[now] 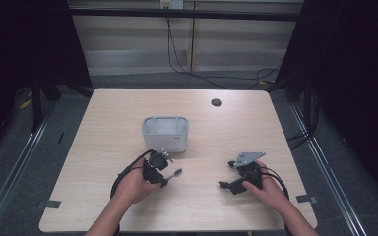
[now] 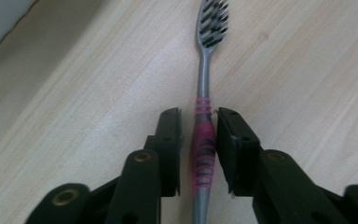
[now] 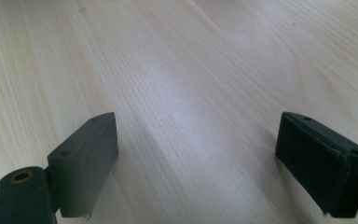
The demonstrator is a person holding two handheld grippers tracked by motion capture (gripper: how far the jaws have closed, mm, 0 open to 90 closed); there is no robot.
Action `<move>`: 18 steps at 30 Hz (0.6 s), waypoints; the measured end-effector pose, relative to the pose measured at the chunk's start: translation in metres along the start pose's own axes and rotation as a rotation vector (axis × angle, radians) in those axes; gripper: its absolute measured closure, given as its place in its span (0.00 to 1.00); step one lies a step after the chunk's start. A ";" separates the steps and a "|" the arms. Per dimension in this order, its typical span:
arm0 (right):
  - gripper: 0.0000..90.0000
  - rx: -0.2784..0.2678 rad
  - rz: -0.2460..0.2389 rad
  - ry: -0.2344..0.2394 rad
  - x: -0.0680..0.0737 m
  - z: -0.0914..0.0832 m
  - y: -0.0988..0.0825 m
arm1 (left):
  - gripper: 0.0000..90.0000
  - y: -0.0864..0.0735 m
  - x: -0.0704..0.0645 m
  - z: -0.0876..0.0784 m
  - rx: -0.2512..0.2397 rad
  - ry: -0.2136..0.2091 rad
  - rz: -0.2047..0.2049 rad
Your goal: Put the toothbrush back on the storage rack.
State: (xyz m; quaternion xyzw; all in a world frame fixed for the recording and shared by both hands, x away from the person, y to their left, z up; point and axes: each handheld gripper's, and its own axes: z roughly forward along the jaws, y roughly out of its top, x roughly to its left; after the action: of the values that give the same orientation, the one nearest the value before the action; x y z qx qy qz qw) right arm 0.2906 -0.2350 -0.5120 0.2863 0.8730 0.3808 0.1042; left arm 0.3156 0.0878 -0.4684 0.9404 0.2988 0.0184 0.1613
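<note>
- Lying flat on the table (image 1: 211,132), the toothbrush (image 2: 204,116) has a grey stem, a pink-and-grey ribbed grip and dark and white bristles; its head points away from the left gripper (image 2: 198,140).
- Left gripper view: the brush's ribbed grip sits between the two black jaws, which stand narrow on either side of it. The right one looks to touch the handle, the left shows a thin gap; cannot tell if the grip is firm.
- High view: the left gripper (image 1: 163,173) is held in the person's left hand (image 1: 135,186), low over the table, with the brush head (image 1: 177,172) sticking out to its right.
- A white rounded-rectangle container (image 1: 166,133) stands on the table just beyond the left gripper, apart from it.
- Right gripper (image 1: 228,175) sits well apart from the brush, on the right half of the table, held in the right hand (image 1: 266,189), with its grey three-cornered plate (image 1: 248,158) on top.
- Right gripper view: the jaws stand wide open over bare wood, nothing between them.
- A small dark round hole (image 1: 216,102) sits near the table's far edge.
</note>
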 end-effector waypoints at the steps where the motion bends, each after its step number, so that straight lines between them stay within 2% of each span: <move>1: 0.14 0.000 0.000 0.000 0.000 0.000 0.000 | 0.82 0.001 -0.001 0.000 0.006 0.005 0.004; 3: 0.14 0.000 0.000 0.000 0.000 0.000 0.000 | 0.87 0.001 -0.002 0.001 0.007 0.004 -0.005; 6: 0.14 0.000 0.000 0.000 0.000 0.000 0.000 | 0.88 0.001 -0.003 0.000 0.008 0.013 0.003; 9: 0.14 0.000 0.000 0.000 0.000 0.000 0.000 | 0.88 0.001 -0.003 0.000 0.003 -0.003 -0.002; 11: 0.14 0.000 0.000 0.000 0.000 0.000 0.000 | 0.88 0.000 -0.003 -0.002 -0.018 -0.002 -0.006; 12: 0.14 0.000 0.000 0.000 0.000 0.000 0.000 | 0.89 0.000 -0.002 -0.005 -0.044 -0.001 -0.006; 13: 0.14 0.000 0.000 0.000 0.000 0.000 0.000 | 0.89 0.000 -0.002 -0.005 -0.044 -0.001 -0.006; 18: 0.14 0.000 0.000 0.000 0.000 0.000 0.000 | 0.89 0.000 0.002 -0.020 -0.121 -0.020 -0.034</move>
State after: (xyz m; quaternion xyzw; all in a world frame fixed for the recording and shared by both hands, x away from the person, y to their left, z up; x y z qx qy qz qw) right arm 0.2906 -0.2350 -0.5120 0.2863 0.8730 0.3808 0.1043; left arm 0.3147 0.0952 -0.4499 0.9238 0.3115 0.0242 0.2212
